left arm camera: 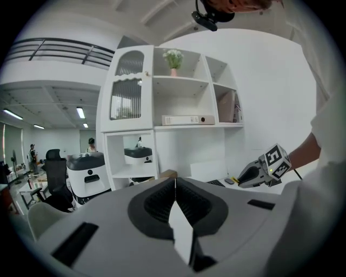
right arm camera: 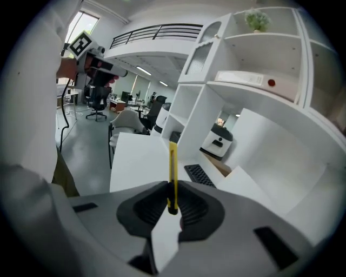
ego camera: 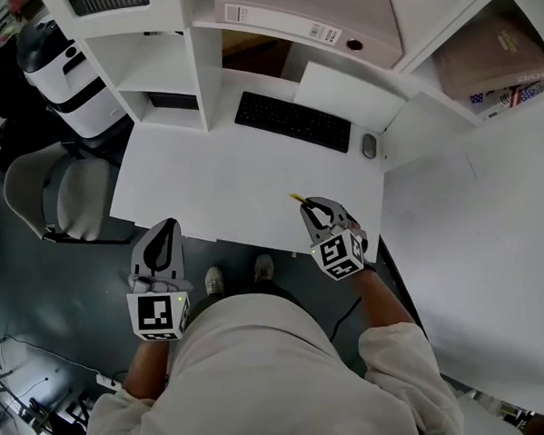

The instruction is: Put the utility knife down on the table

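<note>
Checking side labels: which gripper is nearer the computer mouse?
Right. The right gripper, holding the utility knife, hovers over the table near the computer mouse; the left gripper is off its front edge.
</note>
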`<state>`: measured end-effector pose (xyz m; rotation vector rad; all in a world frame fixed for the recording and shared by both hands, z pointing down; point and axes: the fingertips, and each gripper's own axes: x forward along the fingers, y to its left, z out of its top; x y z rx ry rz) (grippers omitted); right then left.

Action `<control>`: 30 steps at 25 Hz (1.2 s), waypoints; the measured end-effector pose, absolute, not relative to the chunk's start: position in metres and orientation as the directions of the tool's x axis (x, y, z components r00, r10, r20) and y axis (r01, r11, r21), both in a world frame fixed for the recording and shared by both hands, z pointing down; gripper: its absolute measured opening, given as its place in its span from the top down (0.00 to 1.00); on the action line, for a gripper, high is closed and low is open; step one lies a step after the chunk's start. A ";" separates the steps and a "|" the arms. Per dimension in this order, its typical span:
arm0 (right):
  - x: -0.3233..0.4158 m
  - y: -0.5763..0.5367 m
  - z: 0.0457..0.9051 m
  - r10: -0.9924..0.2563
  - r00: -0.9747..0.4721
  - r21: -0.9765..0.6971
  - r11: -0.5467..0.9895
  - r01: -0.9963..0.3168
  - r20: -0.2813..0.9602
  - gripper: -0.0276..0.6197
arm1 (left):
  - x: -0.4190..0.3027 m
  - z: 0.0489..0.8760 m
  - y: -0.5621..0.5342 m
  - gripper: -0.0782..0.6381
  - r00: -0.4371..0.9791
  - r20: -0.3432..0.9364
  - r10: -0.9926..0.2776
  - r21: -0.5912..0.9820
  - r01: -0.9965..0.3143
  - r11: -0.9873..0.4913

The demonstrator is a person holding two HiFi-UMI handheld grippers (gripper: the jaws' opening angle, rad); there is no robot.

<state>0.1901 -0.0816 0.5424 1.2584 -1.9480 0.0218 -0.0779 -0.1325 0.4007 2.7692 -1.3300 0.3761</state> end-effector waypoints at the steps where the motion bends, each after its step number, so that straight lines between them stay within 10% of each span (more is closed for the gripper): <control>1: 0.189 -0.084 0.549 -0.745 -0.192 0.382 0.523 -0.762 0.639 0.87 | -0.080 0.401 -0.132 0.88 0.595 0.240 -0.767 -0.064 -0.779 -0.624; 30: 0.171 -0.115 0.741 -0.352 -0.224 0.171 0.805 -0.568 0.909 0.87 | -0.129 0.432 -0.130 0.88 0.403 0.352 -0.845 -0.078 -0.887 -0.456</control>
